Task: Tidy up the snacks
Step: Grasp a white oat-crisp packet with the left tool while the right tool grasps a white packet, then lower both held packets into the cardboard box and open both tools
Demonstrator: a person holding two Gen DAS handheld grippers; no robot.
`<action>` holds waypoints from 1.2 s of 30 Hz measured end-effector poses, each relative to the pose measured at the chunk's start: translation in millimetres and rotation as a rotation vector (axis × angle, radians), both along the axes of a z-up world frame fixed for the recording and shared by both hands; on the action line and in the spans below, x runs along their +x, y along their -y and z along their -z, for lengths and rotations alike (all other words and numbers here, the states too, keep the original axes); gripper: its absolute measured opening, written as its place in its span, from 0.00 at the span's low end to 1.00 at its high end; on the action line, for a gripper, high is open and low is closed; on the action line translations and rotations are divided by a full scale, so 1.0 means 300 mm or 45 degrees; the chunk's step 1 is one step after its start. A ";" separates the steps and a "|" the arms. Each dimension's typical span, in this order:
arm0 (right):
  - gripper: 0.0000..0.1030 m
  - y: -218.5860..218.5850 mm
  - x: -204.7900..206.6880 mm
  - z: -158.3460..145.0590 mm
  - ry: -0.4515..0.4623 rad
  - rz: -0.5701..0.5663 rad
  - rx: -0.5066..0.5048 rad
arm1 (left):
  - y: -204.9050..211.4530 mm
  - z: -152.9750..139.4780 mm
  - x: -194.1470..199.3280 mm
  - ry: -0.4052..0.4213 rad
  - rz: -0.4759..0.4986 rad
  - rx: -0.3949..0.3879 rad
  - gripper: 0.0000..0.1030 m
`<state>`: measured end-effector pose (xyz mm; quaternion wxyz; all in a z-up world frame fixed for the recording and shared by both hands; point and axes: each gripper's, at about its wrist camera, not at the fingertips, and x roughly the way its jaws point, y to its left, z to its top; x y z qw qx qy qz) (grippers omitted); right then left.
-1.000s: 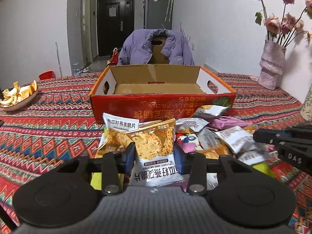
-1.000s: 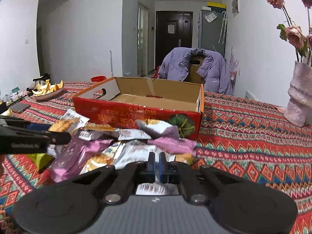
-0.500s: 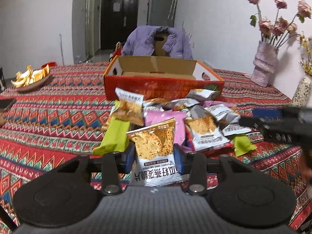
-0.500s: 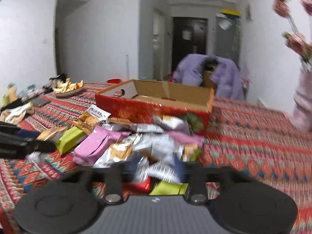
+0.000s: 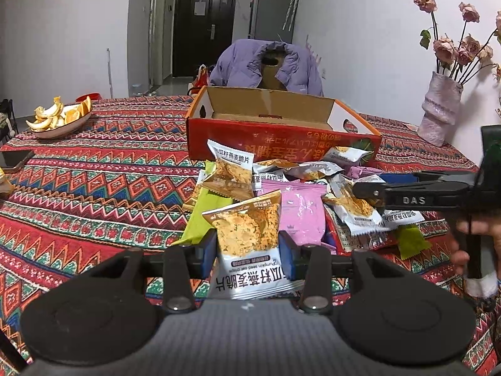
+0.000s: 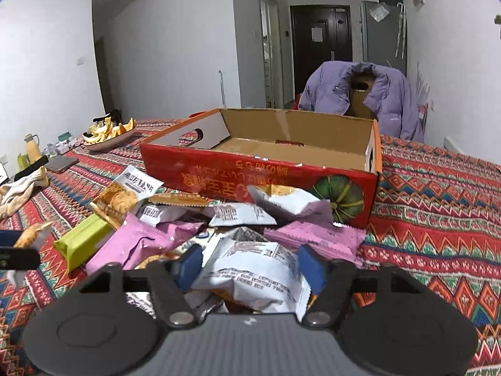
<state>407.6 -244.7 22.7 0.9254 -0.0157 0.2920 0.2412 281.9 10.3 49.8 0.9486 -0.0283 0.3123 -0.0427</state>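
My left gripper [image 5: 247, 249] is shut on a white oat-crisp packet [image 5: 247, 228], held upright above the near side of the snack pile. The pile, with a pink packet [image 5: 300, 210] and a green one [image 5: 200, 216], lies in front of an open red cardboard box [image 5: 281, 144] whose inside is bare. In the right wrist view my right gripper [image 6: 249, 266] has its blue pads against both sides of a puffy white snack packet [image 6: 250, 269], over the pile's right part. The box [image 6: 250, 175] stands just behind. The right gripper [image 5: 369, 189] reaches in from the right in the left wrist view.
A bowl of orange peel [image 5: 59, 119] and a phone [image 5: 15, 158] sit far left on the patterned tablecloth. A vase of dried roses [image 5: 441, 109] stands at the back right. Behind the box is a chair draped with a purple jacket [image 5: 266, 65]. A hand [image 5: 482, 235] holds the right gripper.
The right gripper's jaws went from fully shut to spread around a white packet. The left gripper drew back from the box with its packet, so more of the pile shows.
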 end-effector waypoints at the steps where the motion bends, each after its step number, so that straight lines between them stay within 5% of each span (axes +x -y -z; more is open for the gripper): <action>1: 0.60 0.007 -0.007 -0.001 -0.007 0.002 0.003 | 0.002 0.001 0.004 0.002 0.008 -0.002 0.40; 7: 0.73 0.014 -0.001 0.018 0.000 0.041 -0.035 | 0.018 0.009 0.019 0.005 0.046 0.003 0.40; 11: 0.58 -0.009 0.020 0.020 -0.035 0.075 -0.079 | 0.014 0.000 0.002 0.029 0.041 -0.011 0.40; 13: 0.42 -0.016 0.007 0.014 -0.041 0.076 -0.100 | 0.005 -0.003 -0.011 0.034 0.029 -0.019 0.40; 29: 0.41 0.029 -0.413 -0.121 0.107 0.144 -0.032 | 0.010 -0.047 -0.127 0.094 0.046 -0.029 0.40; 36: 0.42 0.054 -0.456 -0.203 0.152 0.136 0.017 | 0.002 -0.102 -0.087 0.109 0.097 -0.029 0.40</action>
